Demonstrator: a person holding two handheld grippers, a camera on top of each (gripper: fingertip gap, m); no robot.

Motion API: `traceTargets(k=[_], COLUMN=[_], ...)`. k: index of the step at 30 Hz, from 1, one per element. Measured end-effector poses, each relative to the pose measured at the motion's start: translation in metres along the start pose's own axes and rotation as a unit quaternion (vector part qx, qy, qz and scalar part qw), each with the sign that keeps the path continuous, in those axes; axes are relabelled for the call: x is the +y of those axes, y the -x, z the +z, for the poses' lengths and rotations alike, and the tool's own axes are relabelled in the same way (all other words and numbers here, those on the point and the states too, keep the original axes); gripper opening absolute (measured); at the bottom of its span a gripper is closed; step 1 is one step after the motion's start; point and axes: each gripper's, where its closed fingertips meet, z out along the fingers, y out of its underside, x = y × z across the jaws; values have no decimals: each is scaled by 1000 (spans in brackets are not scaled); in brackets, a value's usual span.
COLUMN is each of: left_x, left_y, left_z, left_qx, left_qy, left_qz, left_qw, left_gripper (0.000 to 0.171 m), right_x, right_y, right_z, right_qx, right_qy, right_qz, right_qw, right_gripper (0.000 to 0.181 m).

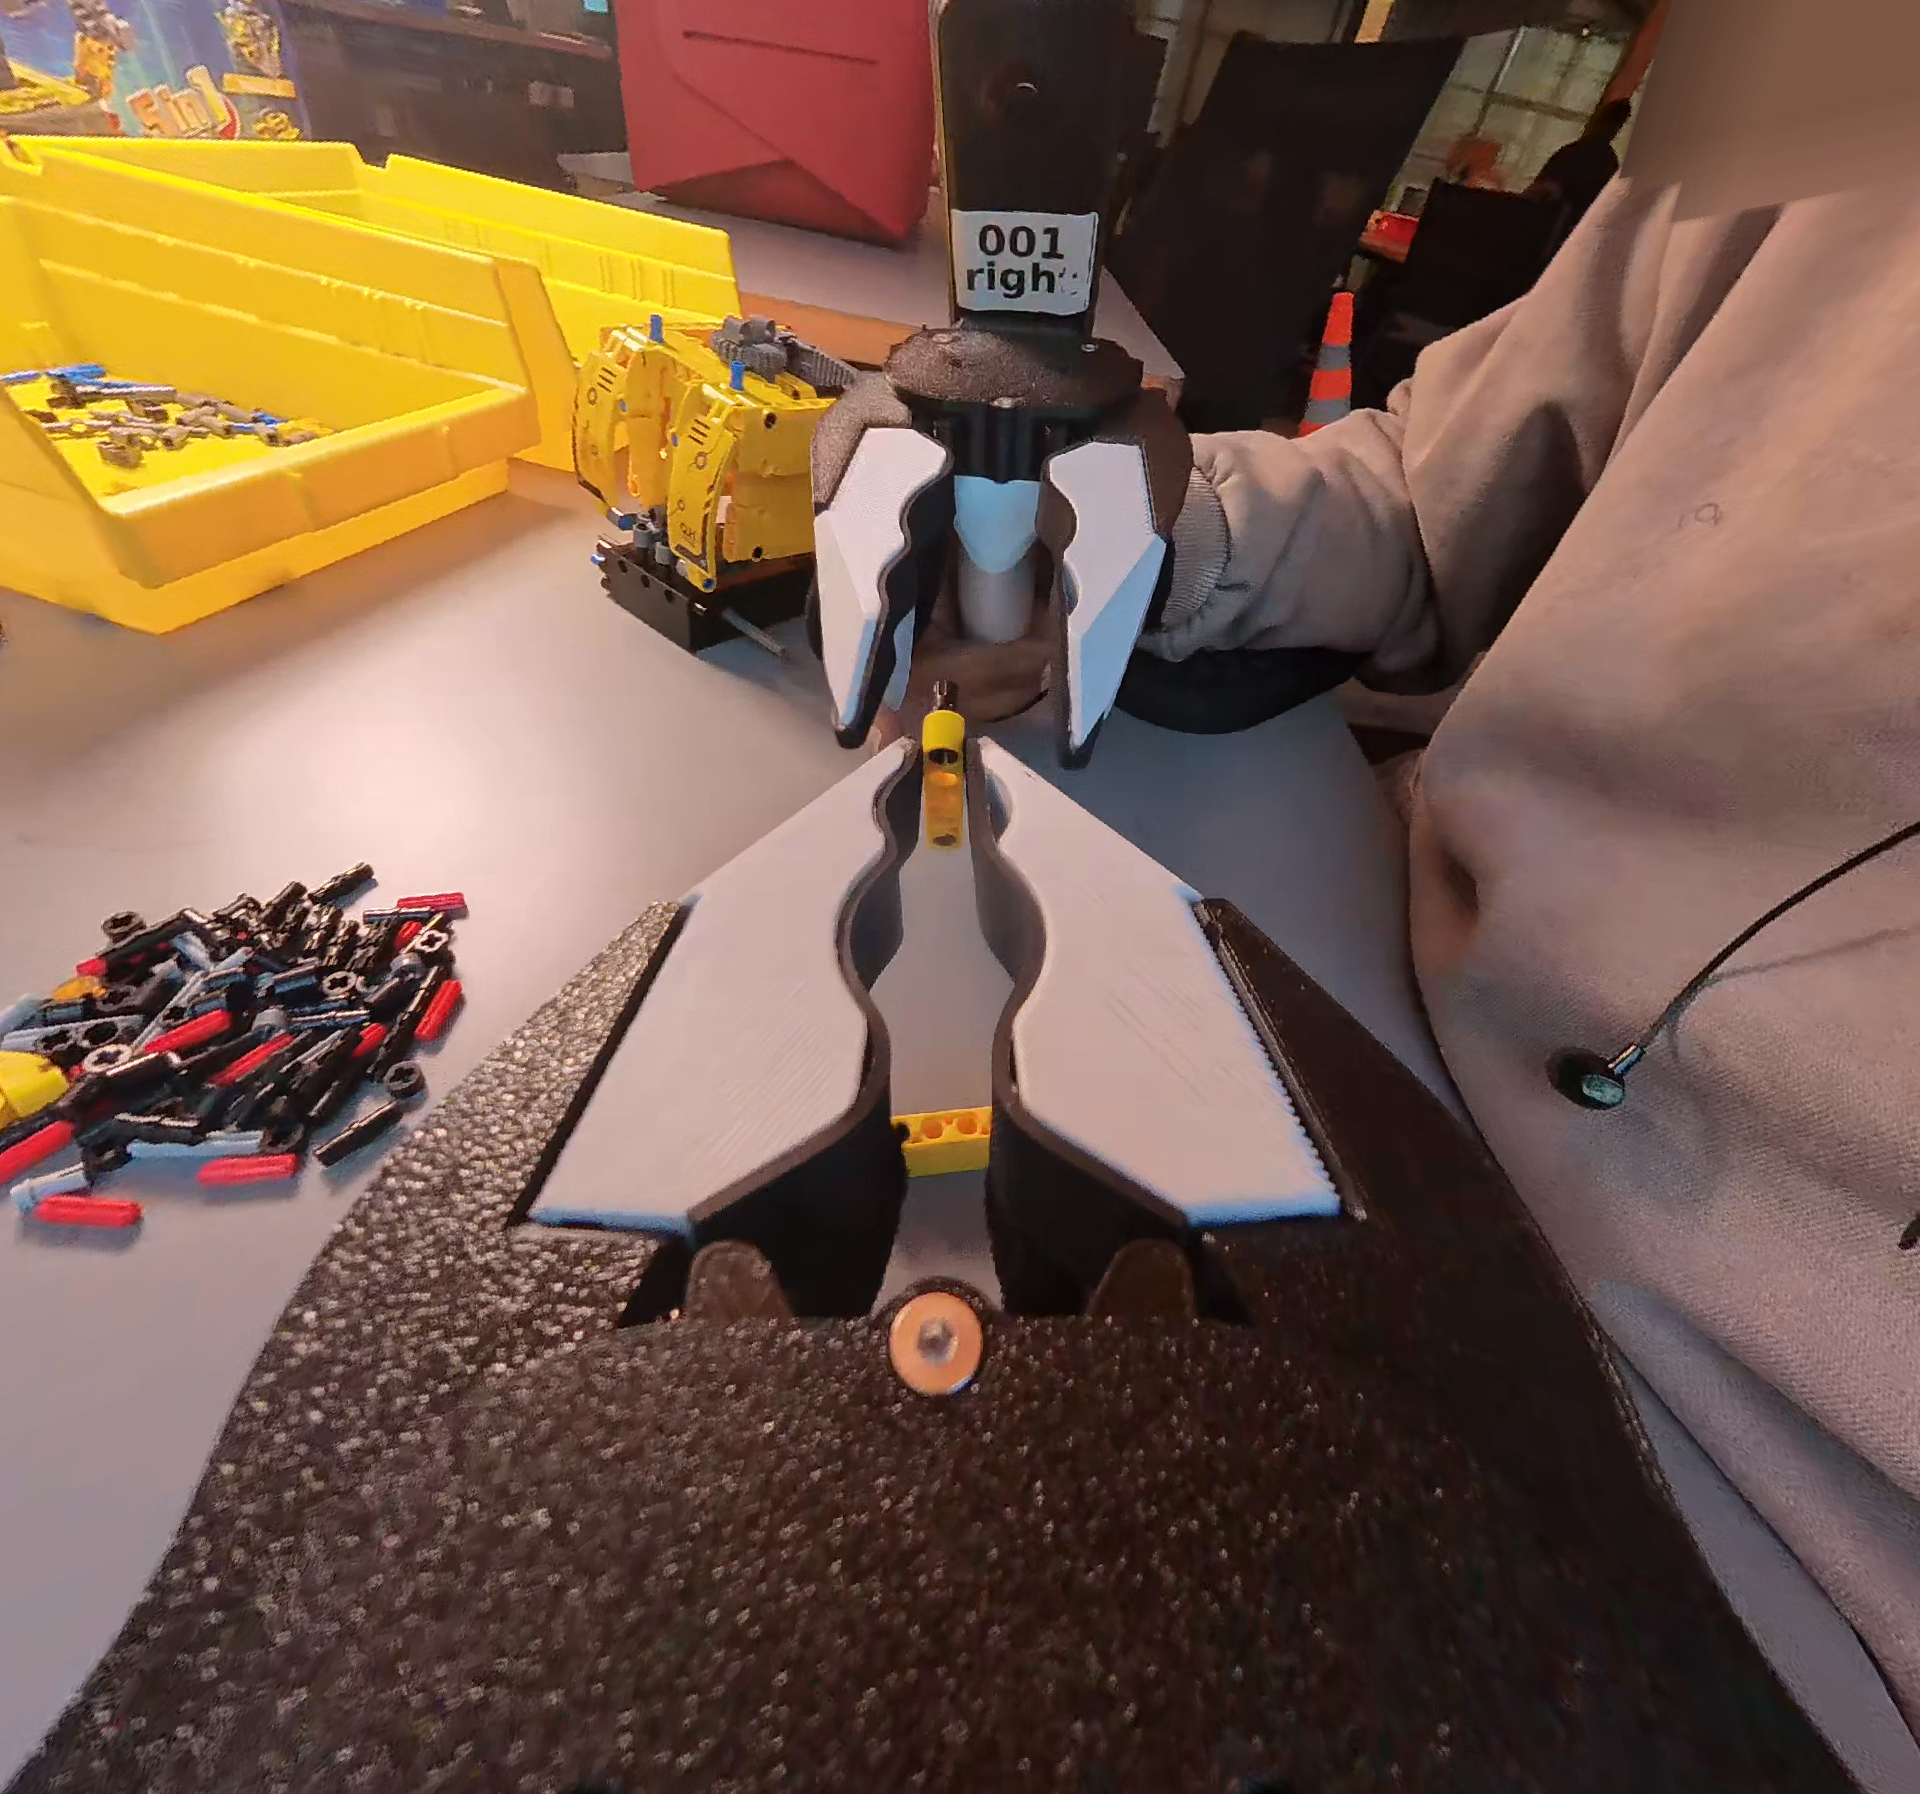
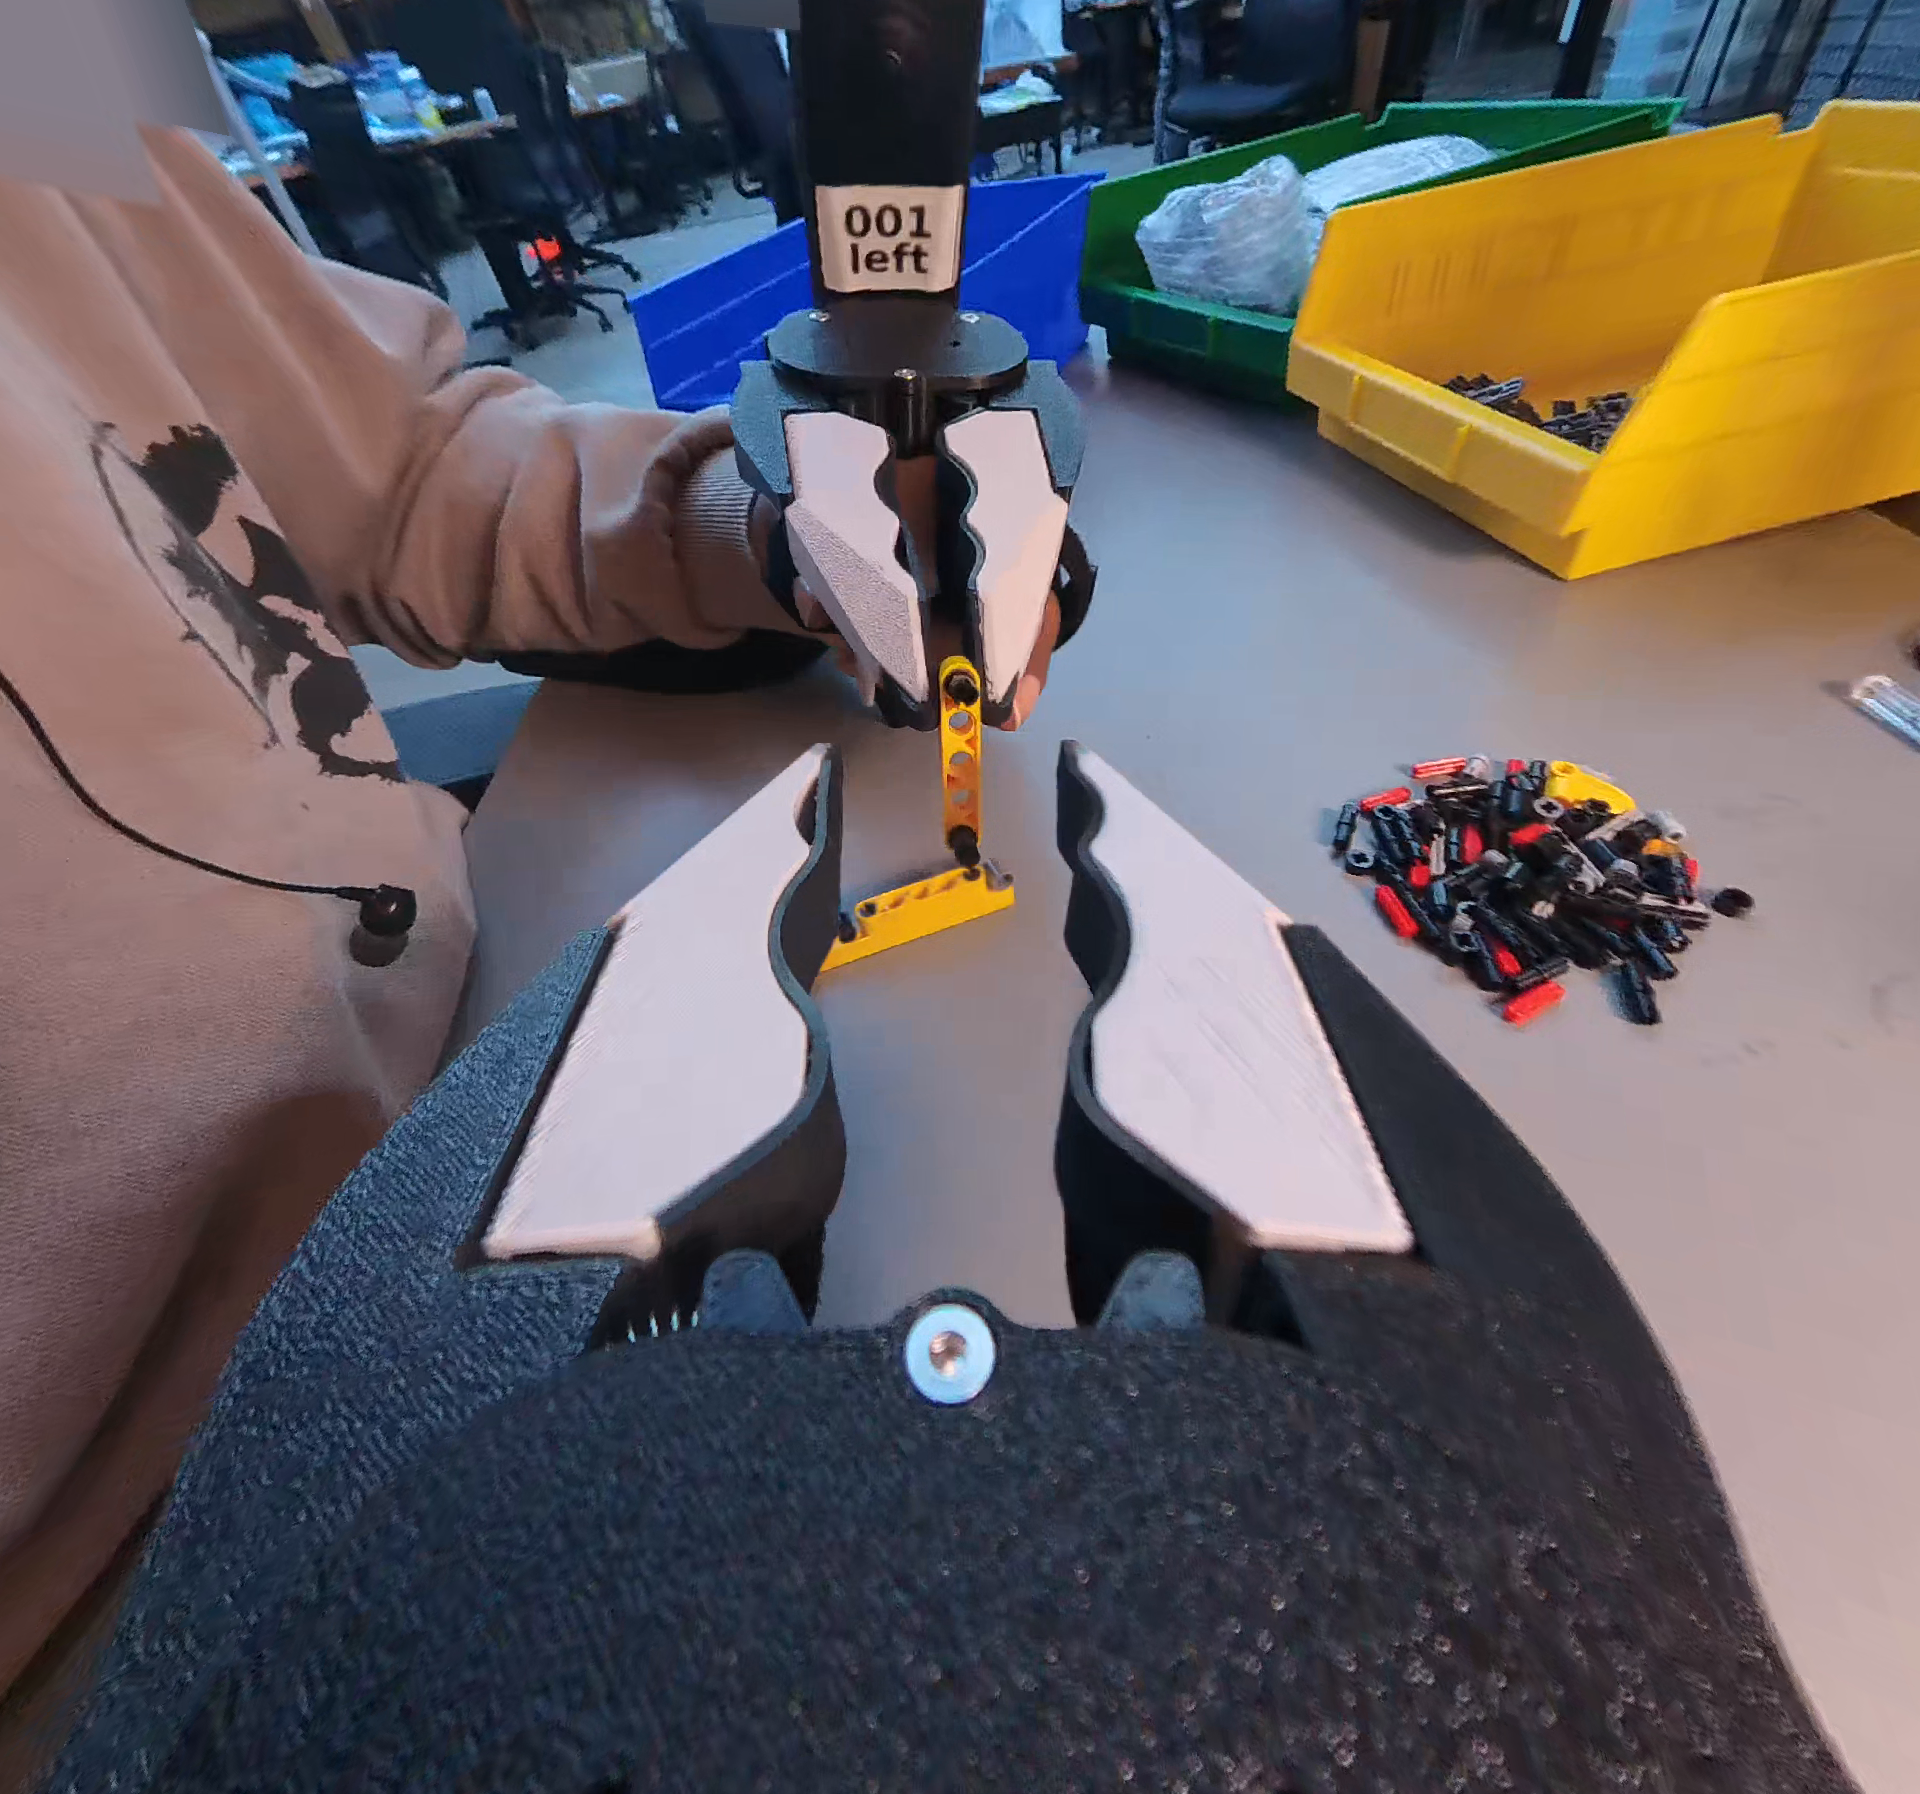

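Two grippers face each other over the desk (image 2: 1351, 601): left gripper (image 1: 943, 757) has fingers clamped on an upright yellow beam (image 2: 960, 757) pinned to a flat yellow beam (image 2: 925, 908), steadying it, while right gripper (image 2: 945, 757) hangs with fingers apart.
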Motion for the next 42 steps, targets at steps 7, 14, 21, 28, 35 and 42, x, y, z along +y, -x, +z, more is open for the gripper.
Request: traceTargets(k=[7,14,21,28,35,42], left_x=[4,5,8,-3,-28,-53], left_y=[-8,-8,-9,-12,-14,-18], left_z=[2,2,4,0,-11,-25], left_qx=[6,5,7,17,7,-15], left_qy=[15,21,31,8,-31,-70], left_qz=[25,28,30,18,22,72], left_qw=[1000,999,999,1000,999,995], left_gripper=[7,7,7,6,6,5], right_x=[-4,-7,-5,-13,-36,-58], right_y=[8,9,9,11,15,19], right_z=[3,2,4,1,0,3], right_qx=[-15,-22,-15,-29,-37,-59], right_qy=[-18,-29,-23,-43,-80,-121], right_qz=[-10,1,-14,-9,-3,-18], right_qw=[1000,999,1000,999,996,991], right_gripper=[15,9,6,4,3,2])
